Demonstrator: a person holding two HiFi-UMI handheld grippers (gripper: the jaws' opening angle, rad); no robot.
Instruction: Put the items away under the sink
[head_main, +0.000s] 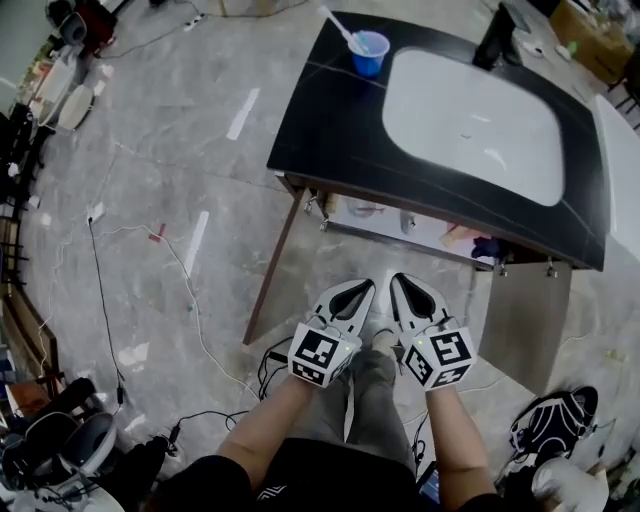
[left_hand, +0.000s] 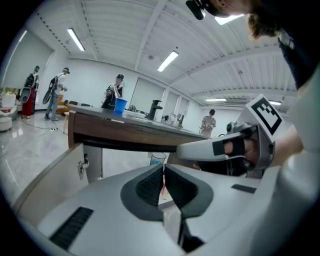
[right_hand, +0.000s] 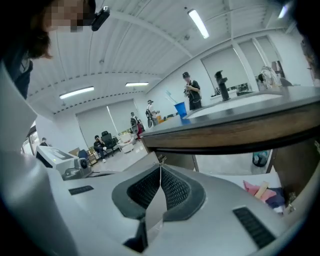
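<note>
Both tools are hanging at 6 o'clock, jaws pressed together on nothing: left gripper (head_main: 362, 290), right gripper (head_main: 400, 283). The blue cup (head_main: 369, 52) with the toothbrush (head_main: 338, 25) is sitting on the counter (head_main: 320, 110), 10 o'clock of the basin (head_main: 480, 125). Probably light, thin plastic and tippy, so I'm suggesting a gentle mid-wall grip. The shelf (head_main: 390, 222) underneath is showing open.

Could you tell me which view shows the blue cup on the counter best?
The head view: it looks down into the blue cup, showing the white stick in it and its place beside the basin. Both gripper views show it only small and side-on above the counter edge.
</note>
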